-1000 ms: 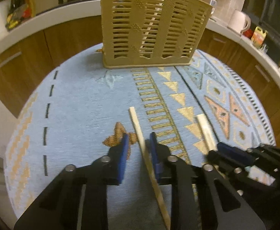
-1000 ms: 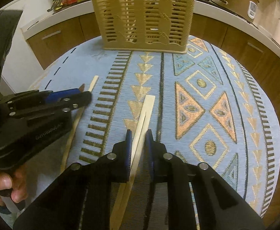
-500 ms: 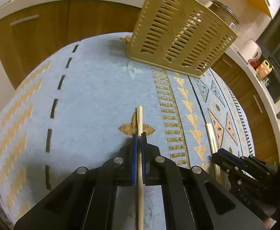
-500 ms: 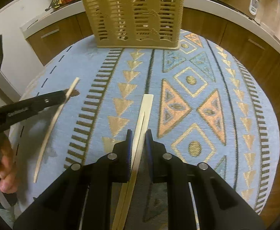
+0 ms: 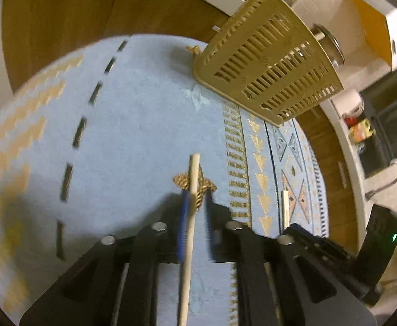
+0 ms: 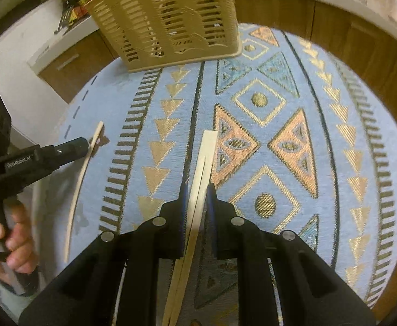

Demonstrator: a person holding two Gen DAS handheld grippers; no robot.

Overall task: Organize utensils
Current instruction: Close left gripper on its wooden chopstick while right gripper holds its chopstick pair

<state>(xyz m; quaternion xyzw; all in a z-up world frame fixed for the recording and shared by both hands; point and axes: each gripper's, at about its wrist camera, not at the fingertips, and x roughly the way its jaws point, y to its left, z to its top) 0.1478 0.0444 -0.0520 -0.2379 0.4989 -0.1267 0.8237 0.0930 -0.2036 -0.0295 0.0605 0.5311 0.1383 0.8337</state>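
Single chopstick (image 5: 191, 203) sits between the left gripper (image 5: 195, 198) pads; jaws have just been opening, pads now stand off the stick, so no clamp. Joined chopstick pair (image 6: 202, 168) is clamped in the right gripper (image 6: 197, 190), jaws closed on it, tip pointing toward the slotted beige utensil basket (image 6: 168, 19). Basket stands at the far edge of the worktop's blue patterned cloth (image 6: 279, 125). A hand (image 6: 11, 241) holds the left gripper's handle.
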